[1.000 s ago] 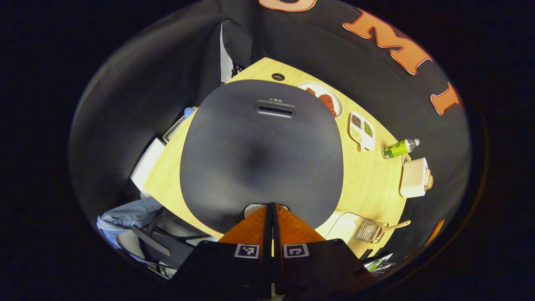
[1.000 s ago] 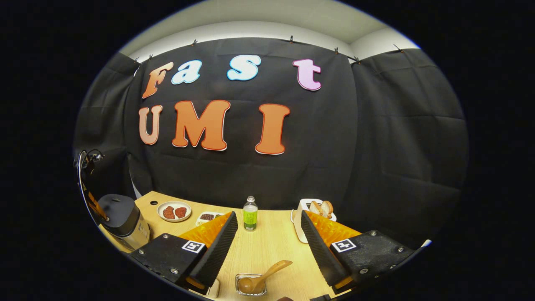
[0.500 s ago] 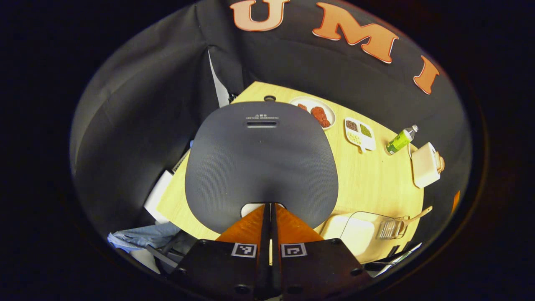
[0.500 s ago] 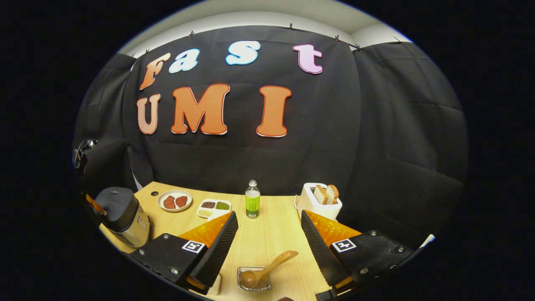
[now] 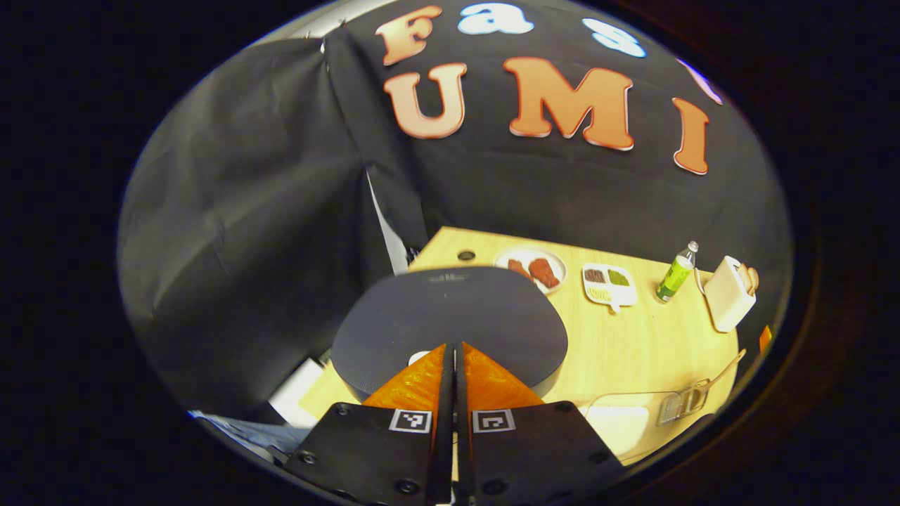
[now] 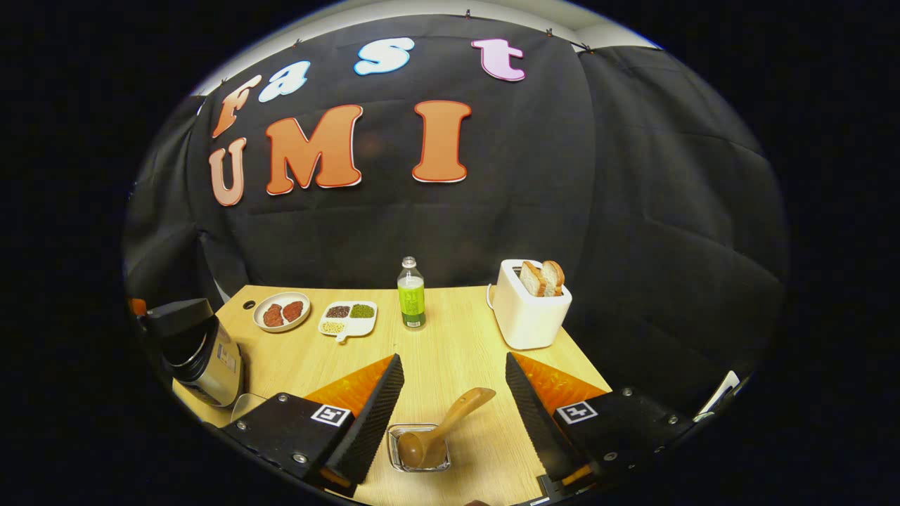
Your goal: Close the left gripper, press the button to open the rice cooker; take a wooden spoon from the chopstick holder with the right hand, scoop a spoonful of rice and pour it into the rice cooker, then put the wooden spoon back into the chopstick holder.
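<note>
On the left end of the wooden table (image 6: pixel 450 337) sits the rice cooker (image 5: pixel 450 327), and your left gripper (image 5: pixel 453 351) hangs just over the front edge of its dark lid, fingers pressed together with nothing between them. From the right gripper view the cooker (image 6: pixel 200 351) shows its lid tipped up at the front, a gap opening above the silver body.

Your right gripper (image 6: pixel 450 365) is spread wide and holds nothing; between its fingers, low on the table, stands the chopstick holder (image 6: pixel 420 450) (a small clear box here) with the wooden spoon (image 6: pixel 443 429) in it, bowl down and handle leaning up to the right. The fingers are apart from both.

Beside the cooker in the left gripper view lies a clear container (image 5: pixel 622 422) with pale contents, close to the holder; whether that is the rice you cannot tell from here.

Farther back, from left to right, are a plate of meat (image 6: pixel 281 311), a divided dish of grains (image 6: pixel 348 318), a green bottle (image 6: pixel 411 295) and a white toaster (image 6: pixel 529 309) with two slices of bread standing in it.
</note>
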{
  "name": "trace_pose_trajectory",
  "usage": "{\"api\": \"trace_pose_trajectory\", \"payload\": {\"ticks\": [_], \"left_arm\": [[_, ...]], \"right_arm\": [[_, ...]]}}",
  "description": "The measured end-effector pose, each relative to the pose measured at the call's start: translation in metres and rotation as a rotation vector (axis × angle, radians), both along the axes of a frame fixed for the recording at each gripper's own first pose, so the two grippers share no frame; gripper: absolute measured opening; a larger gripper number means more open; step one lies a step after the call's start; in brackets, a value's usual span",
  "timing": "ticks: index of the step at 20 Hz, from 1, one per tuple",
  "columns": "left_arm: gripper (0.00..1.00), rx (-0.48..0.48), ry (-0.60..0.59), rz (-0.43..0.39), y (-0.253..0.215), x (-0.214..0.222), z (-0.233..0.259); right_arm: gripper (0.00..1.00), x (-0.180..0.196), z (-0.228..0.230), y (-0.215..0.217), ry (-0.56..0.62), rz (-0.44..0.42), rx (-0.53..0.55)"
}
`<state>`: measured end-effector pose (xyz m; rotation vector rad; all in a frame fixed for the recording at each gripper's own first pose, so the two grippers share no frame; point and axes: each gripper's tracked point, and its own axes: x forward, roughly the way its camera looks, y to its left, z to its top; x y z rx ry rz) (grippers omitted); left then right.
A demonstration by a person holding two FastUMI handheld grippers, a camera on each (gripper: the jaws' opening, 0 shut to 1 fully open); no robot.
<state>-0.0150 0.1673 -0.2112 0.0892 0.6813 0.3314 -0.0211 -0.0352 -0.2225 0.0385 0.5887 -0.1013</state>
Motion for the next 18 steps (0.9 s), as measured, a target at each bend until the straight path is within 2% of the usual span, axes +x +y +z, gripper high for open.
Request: {"api": "trace_pose_trajectory", "payload": {"ticks": [2,3,4,5,7,12,13,15,18], "left_arm": [[0.14,0.093,-0.134,-0.02,-0.003,0.017,0.043],[0.23,0.117,-0.194,-0.033,-0.01,0.023,0.062],[0.29,0.113,-0.233,-0.056,-0.019,0.026,0.075],[0.41,0.108,-0.262,-0.073,-0.026,0.027,0.084],[0.57,0.106,-0.31,-0.117,-0.037,0.03,0.092],[0.97,0.127,-0.395,-0.173,-0.053,0.028,0.112],[0.82,0.131,-0.401,-0.181,-0.056,0.027,0.113],[0.82,0.13,-0.41,-0.187,-0.06,0.024,0.116],[0.89,0.116,-0.414,-0.172,-0.059,0.017,0.116]], "right_arm": [[0.89,0.0,-0.007,-0.006,0.02,-0.019,0.004],[0.88,-0.001,-0.012,-0.009,0.033,-0.028,0.004],[0.86,-0.002,-0.018,-0.01,0.047,-0.033,0.009],[0.85,-0.003,-0.023,-0.012,0.063,-0.038,0.017],[0.82,-0.009,-0.037,-0.011,0.109,-0.04,0.043],[0.82,-0.018,-0.069,-0.006,0.204,-0.05,0.116],[0.81,-0.022,-0.076,-0.004,0.222,-0.05,0.135],[0.82,-0.023,-0.095,0.001,0.264,-0.059,0.163],[0.81,-0.024,-0.112,0.004,0.307,-0.08,0.216]]}}
